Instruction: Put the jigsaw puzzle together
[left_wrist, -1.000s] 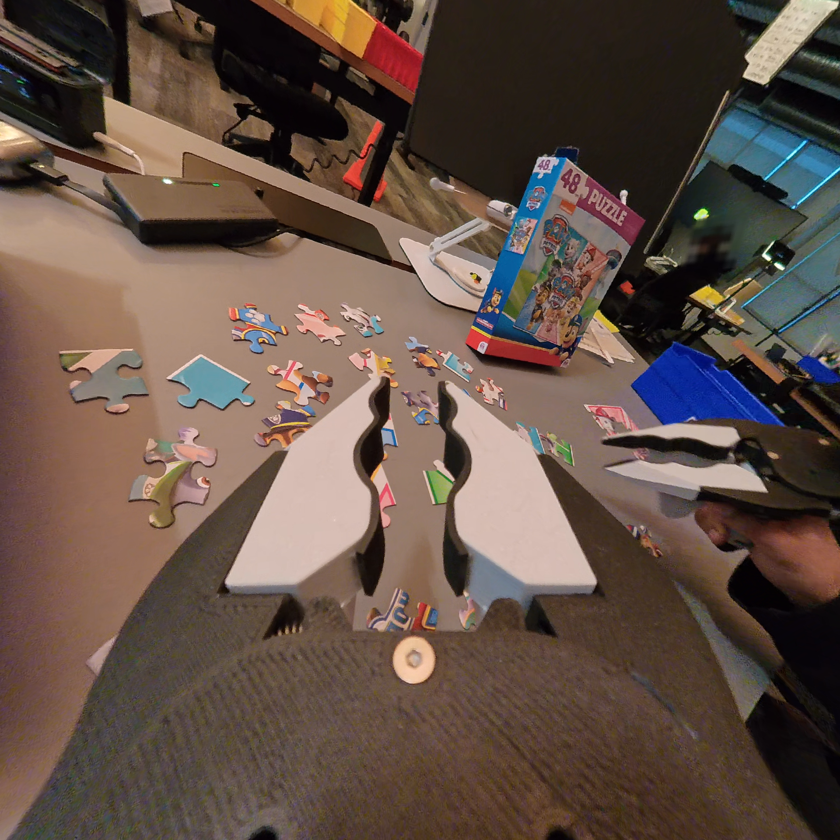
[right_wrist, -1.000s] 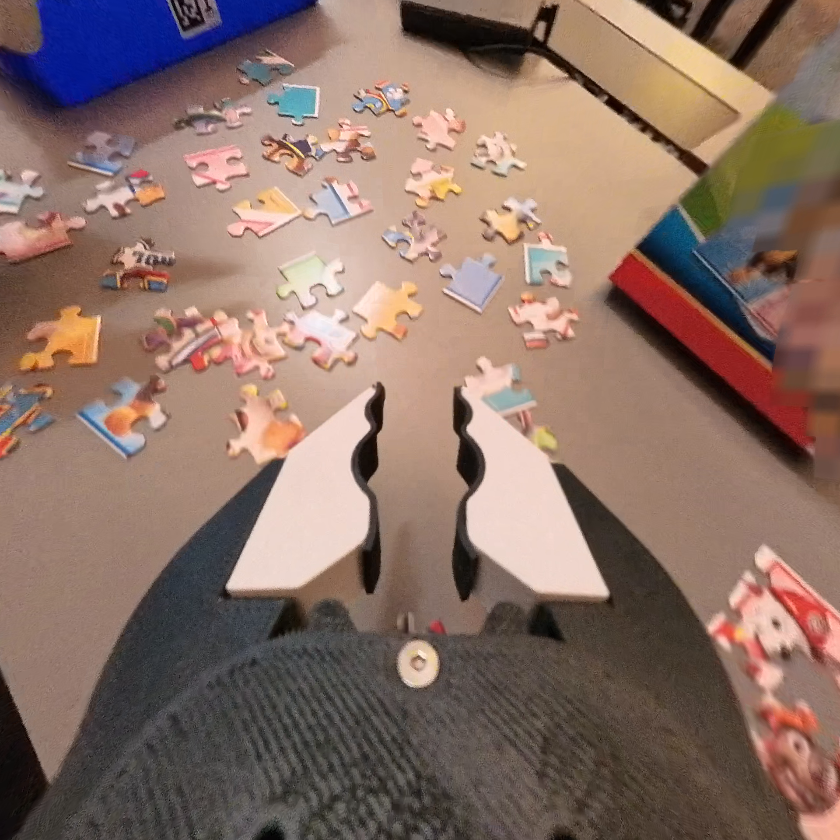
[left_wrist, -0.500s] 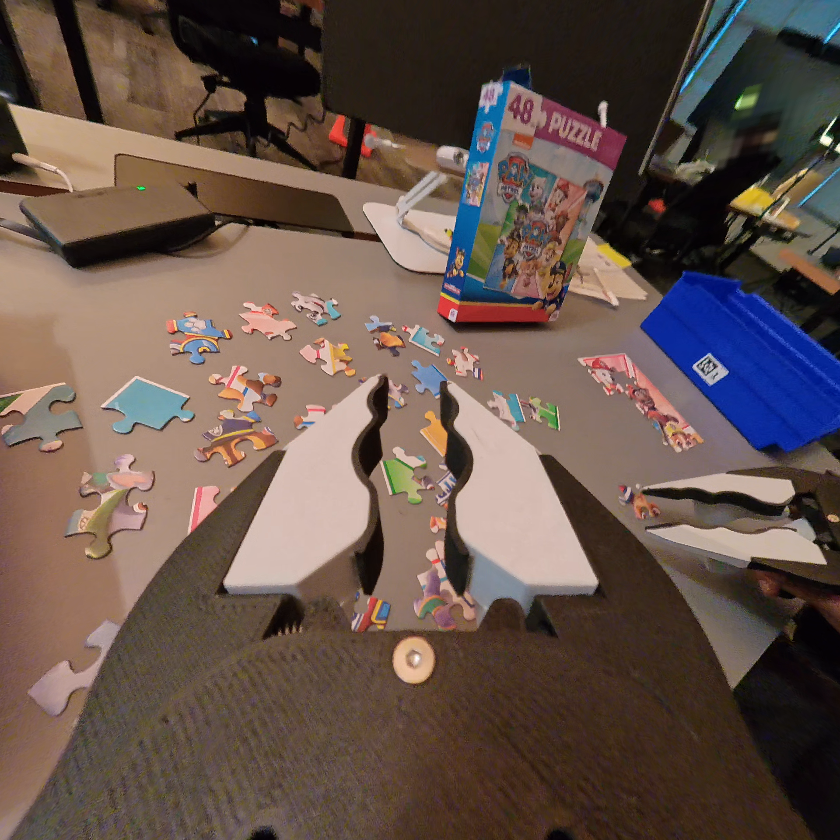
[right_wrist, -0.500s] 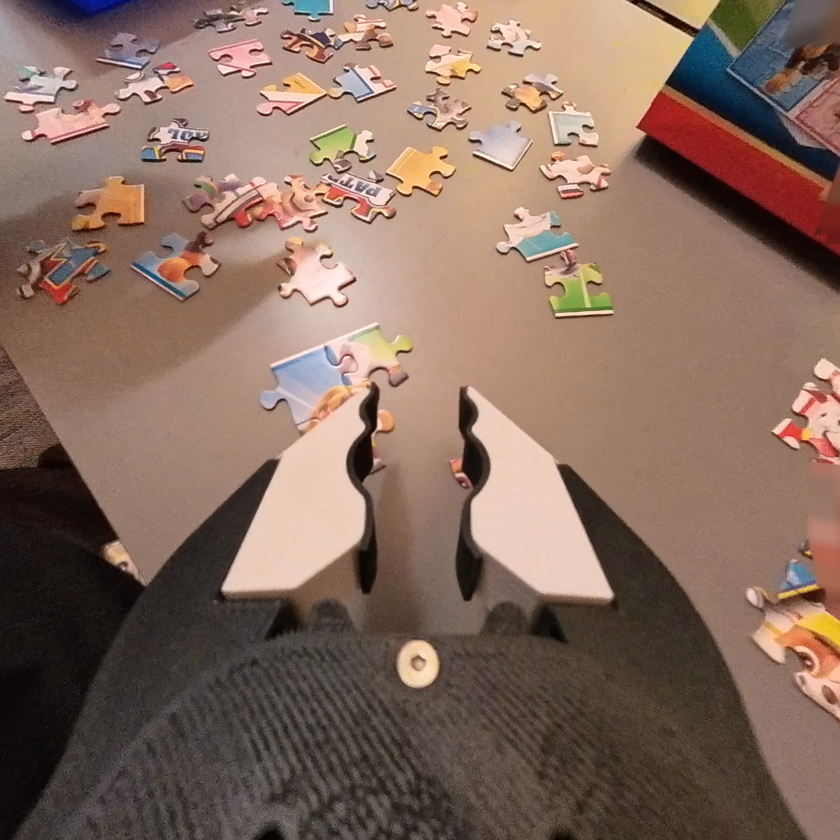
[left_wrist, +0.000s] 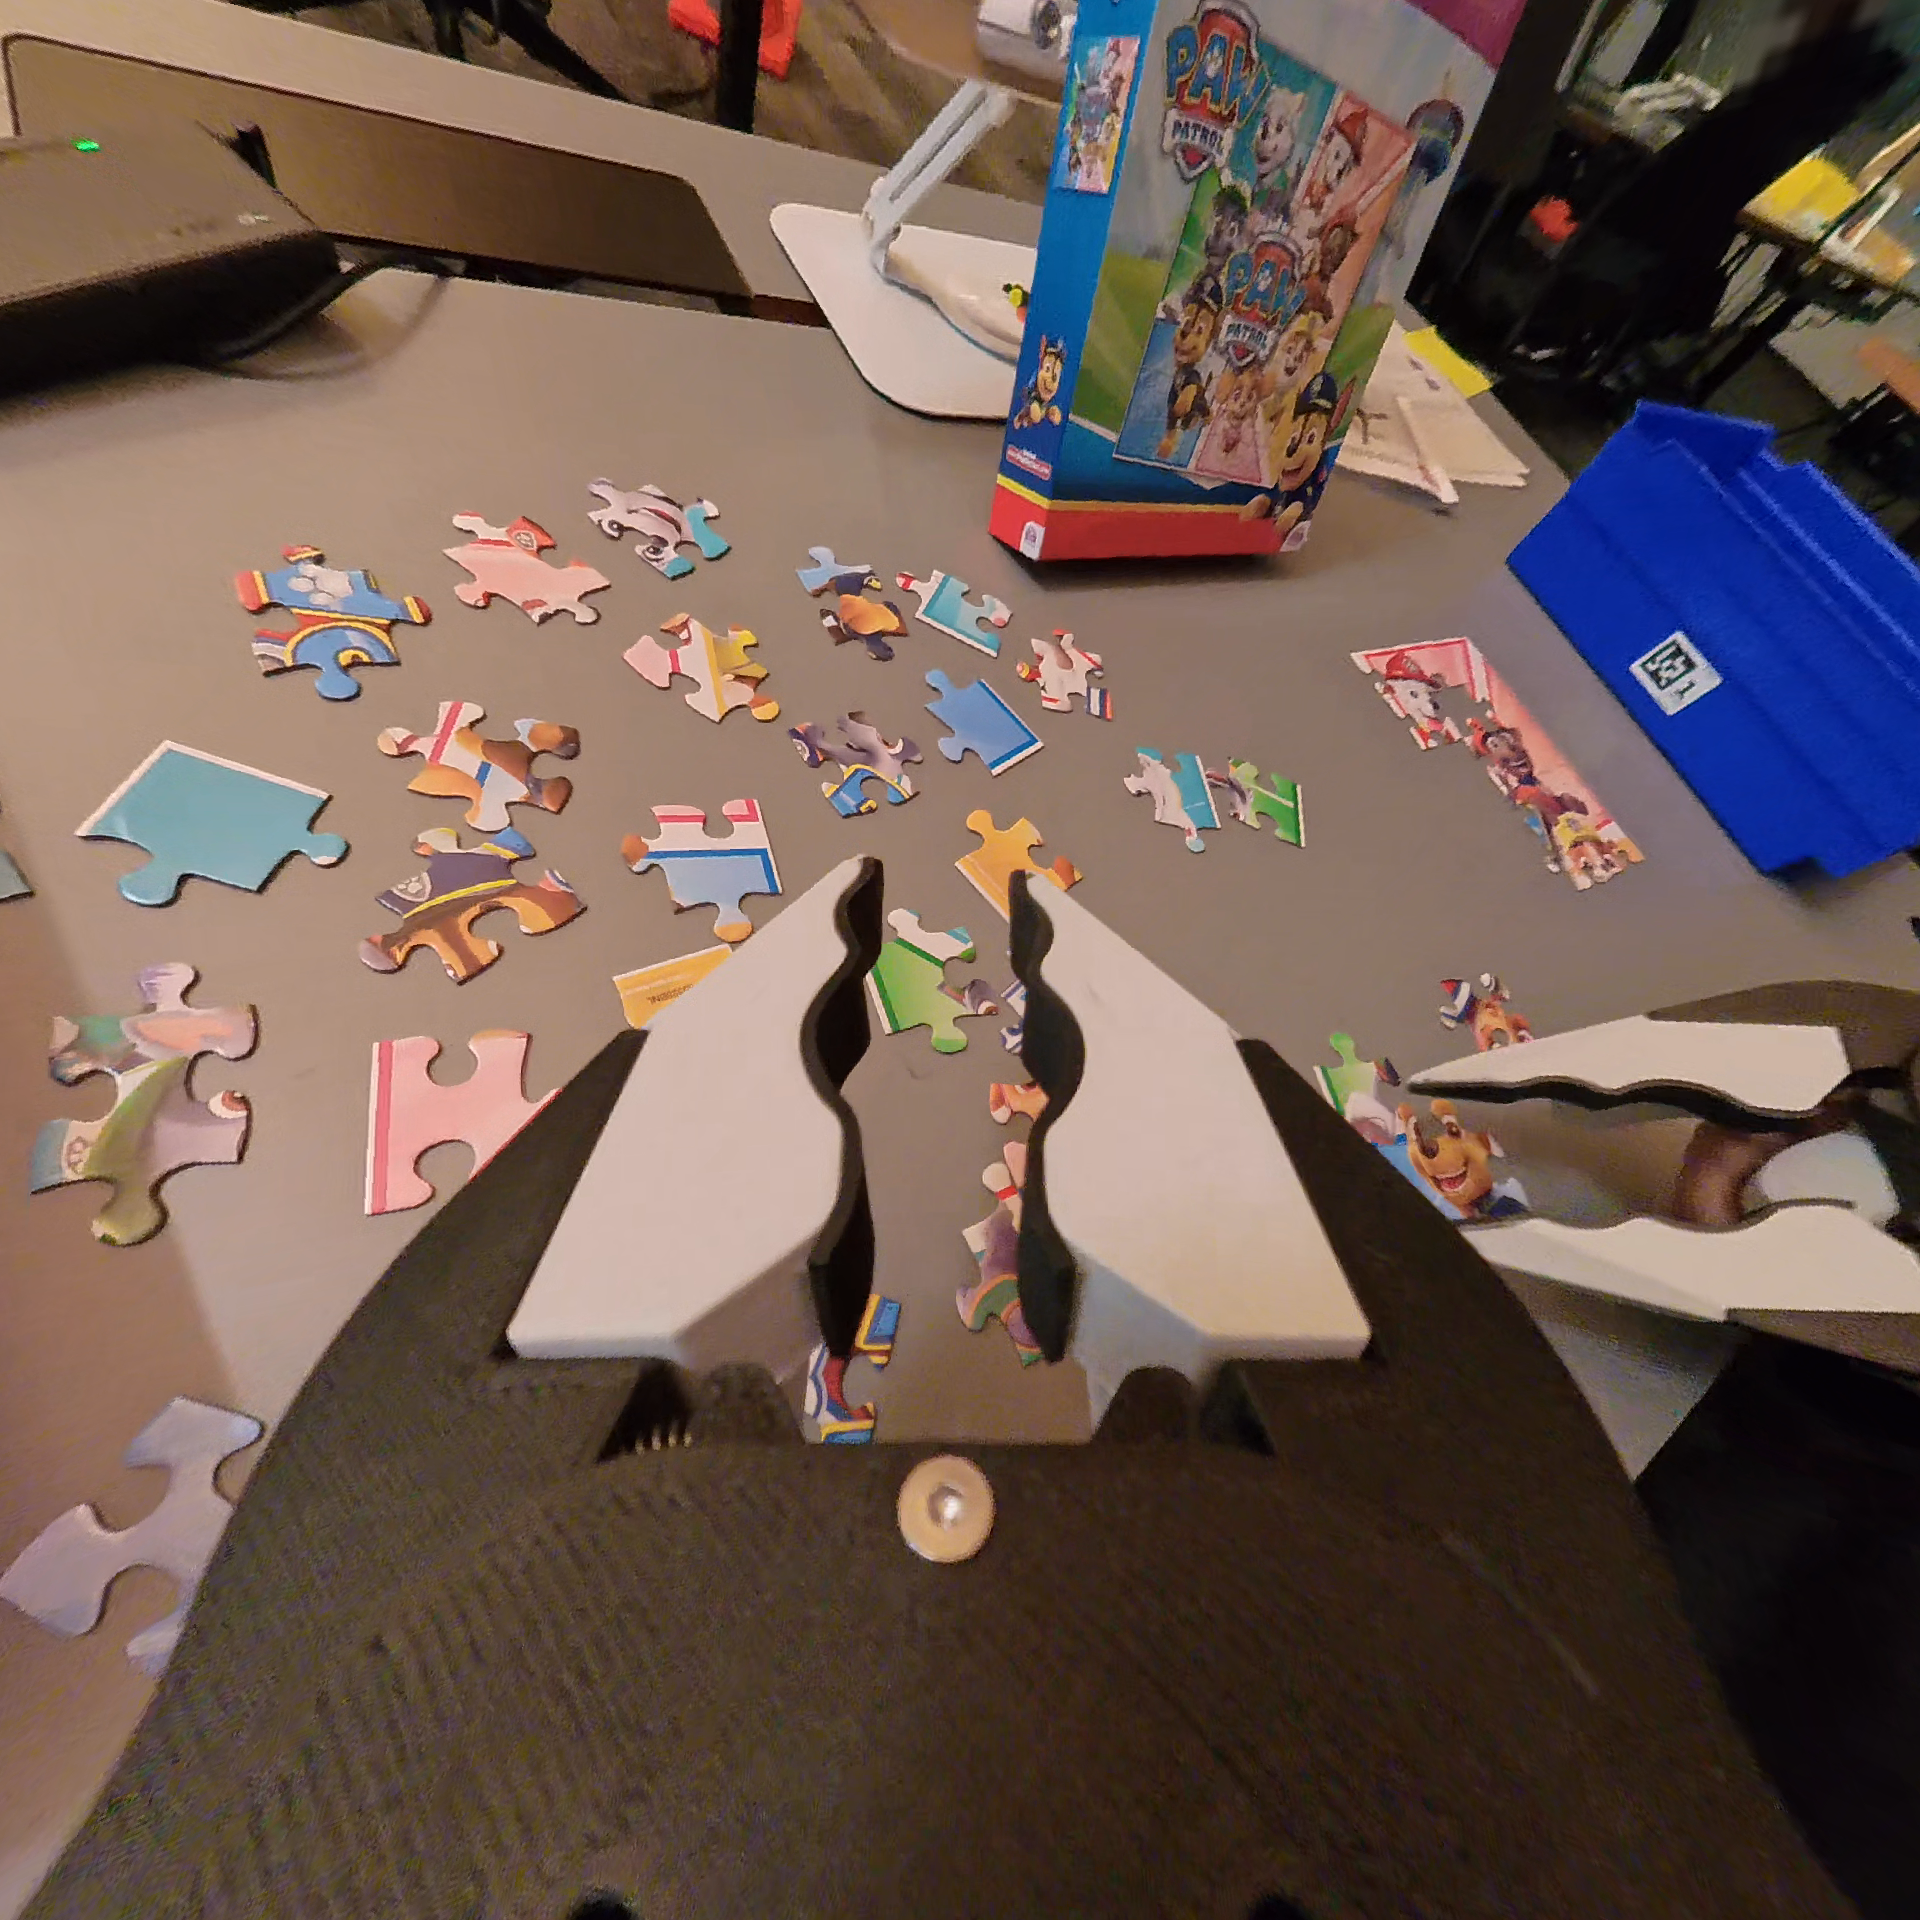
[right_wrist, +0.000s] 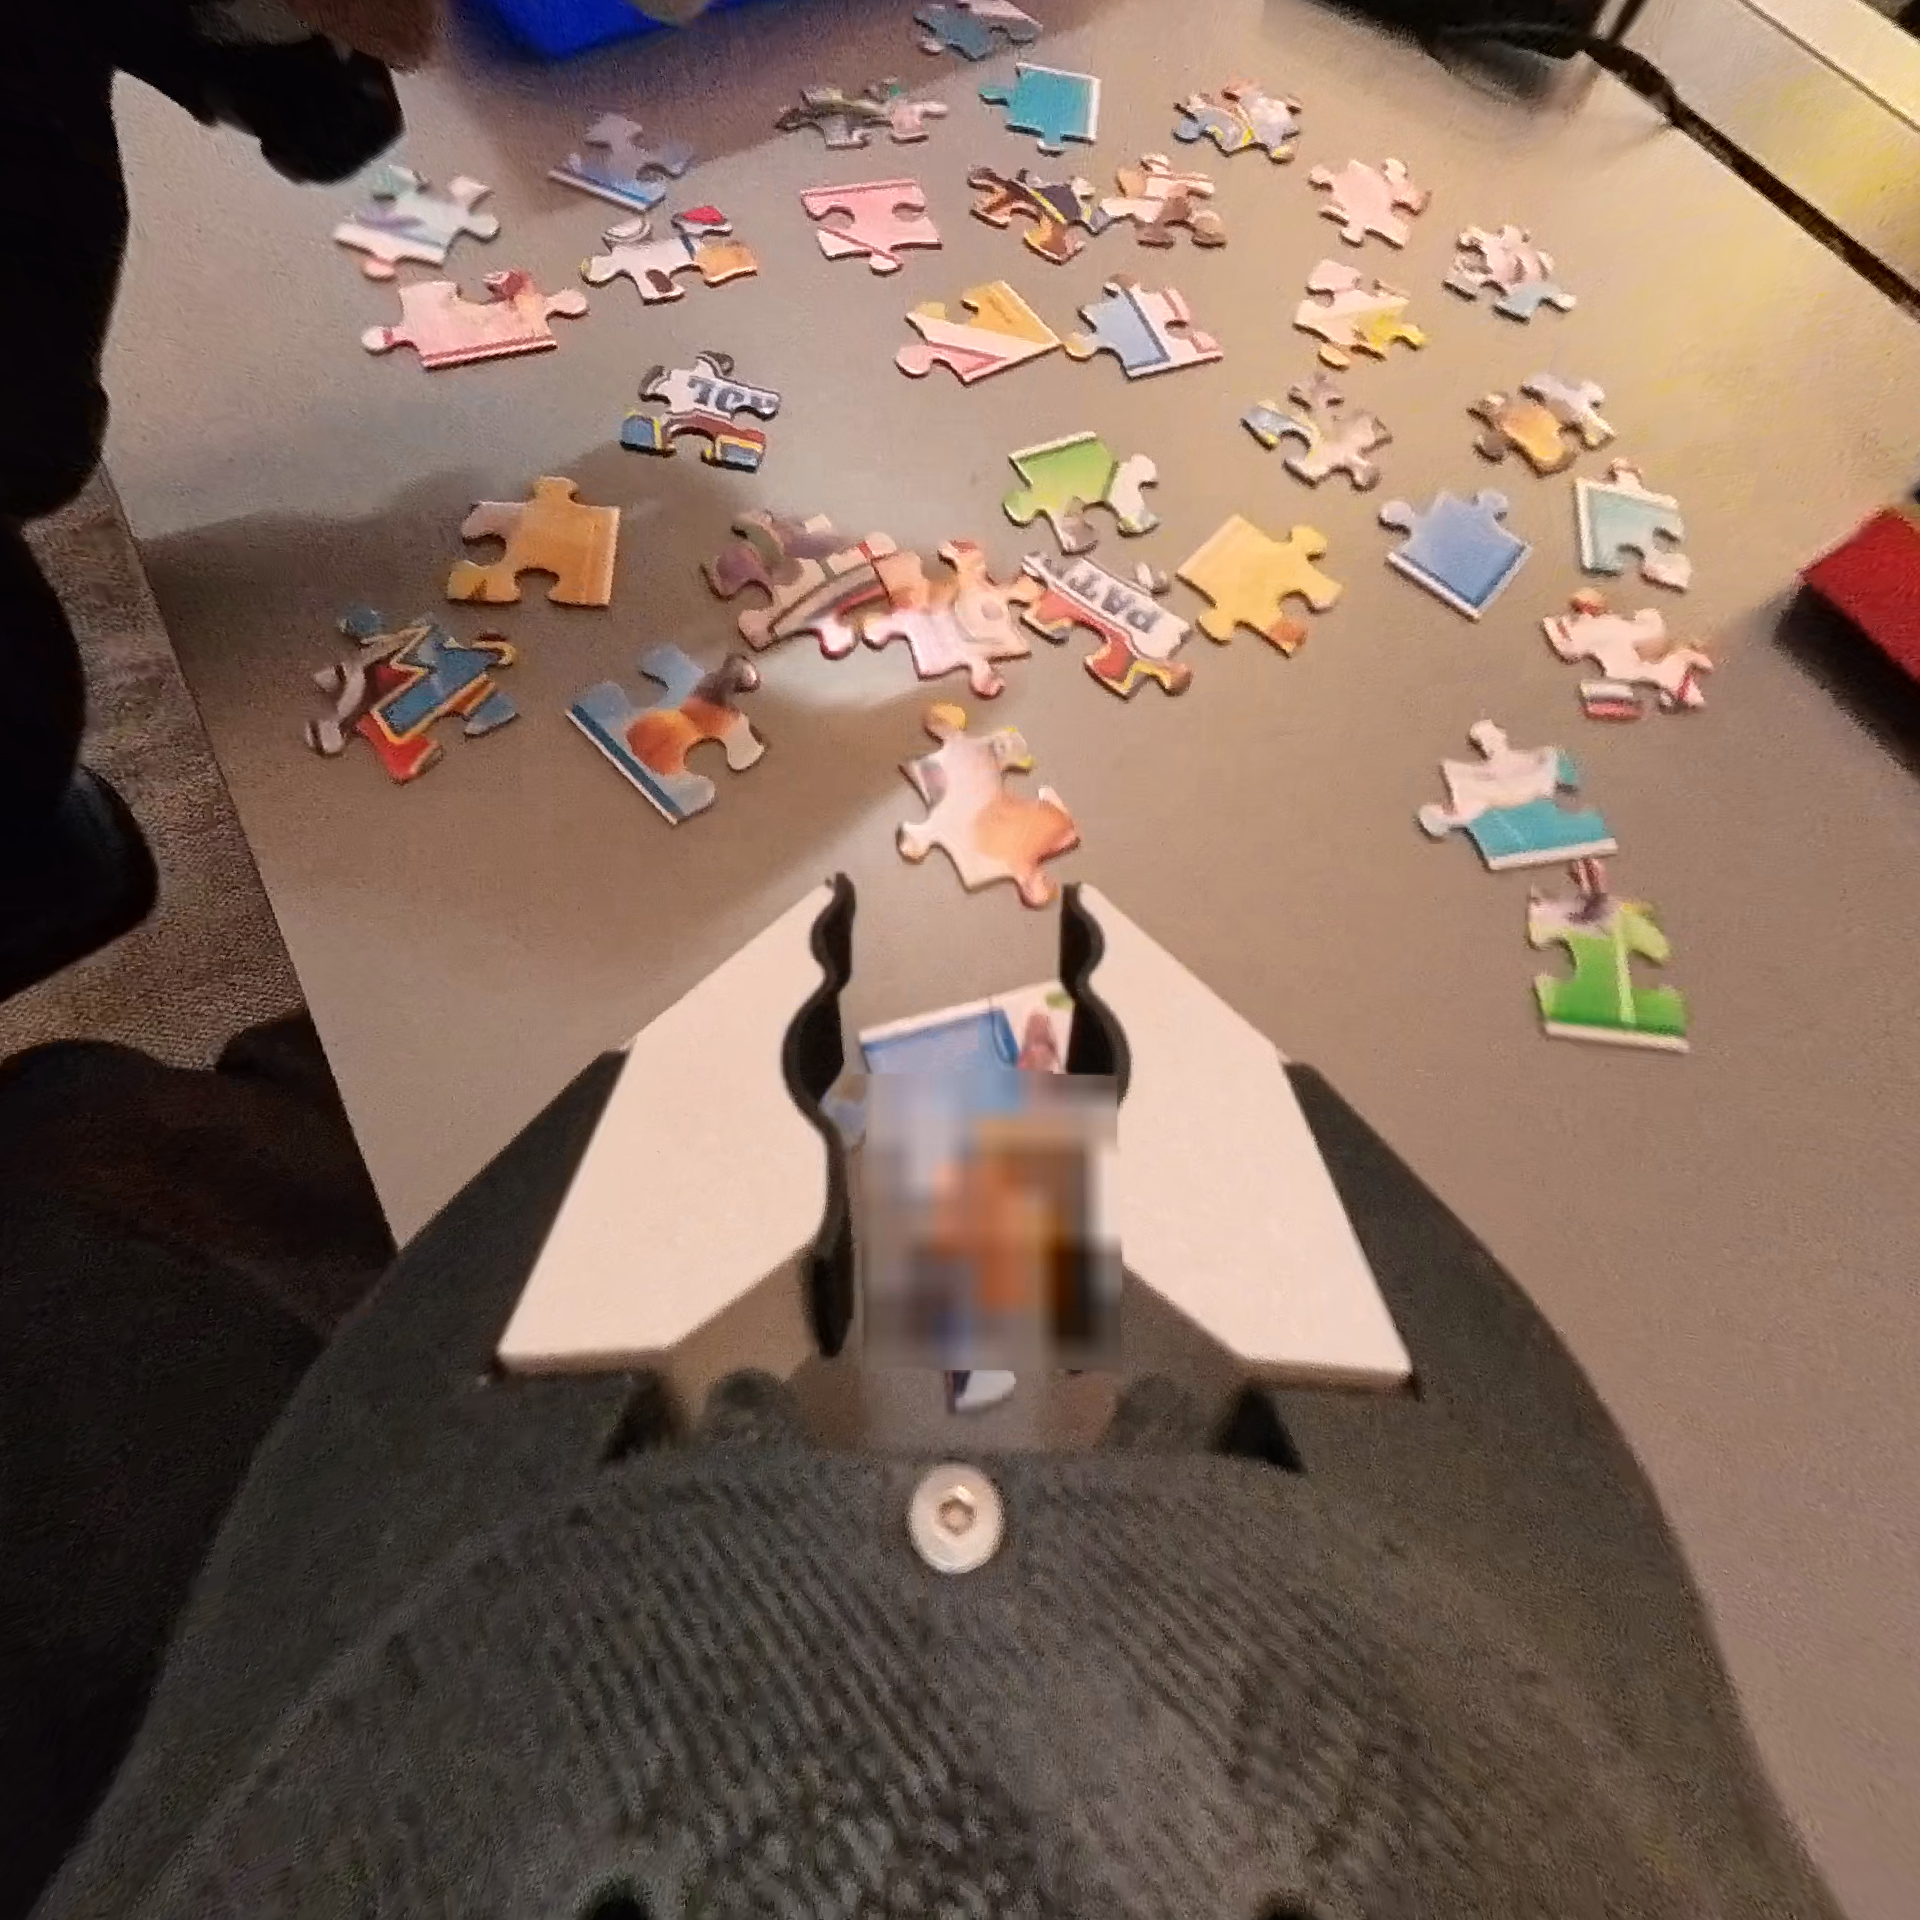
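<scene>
Two tongs hover over one grey table (left_wrist: 1195, 644) strewn with dozens of puzzle pieces. Left tongs (left_wrist: 940, 878) slightly open, empty; right tongs (right_wrist: 951, 899) wider open, empty. One puzzle box (left_wrist: 1195, 312) and one blue bin (left_wrist: 1745, 623) stand beyond.

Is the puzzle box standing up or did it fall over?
Standing up. The puzzle box rests on its narrow red bottom edge on the grey table, its picture side rising tall behind the loose pieces.

Loose puzzle pieces (left_wrist: 488, 769) across the table (left_wrist: 623, 395), upright box (left_wrist: 1205, 291) behind them, bin (left_wrist: 1766, 623) at right
</scene>
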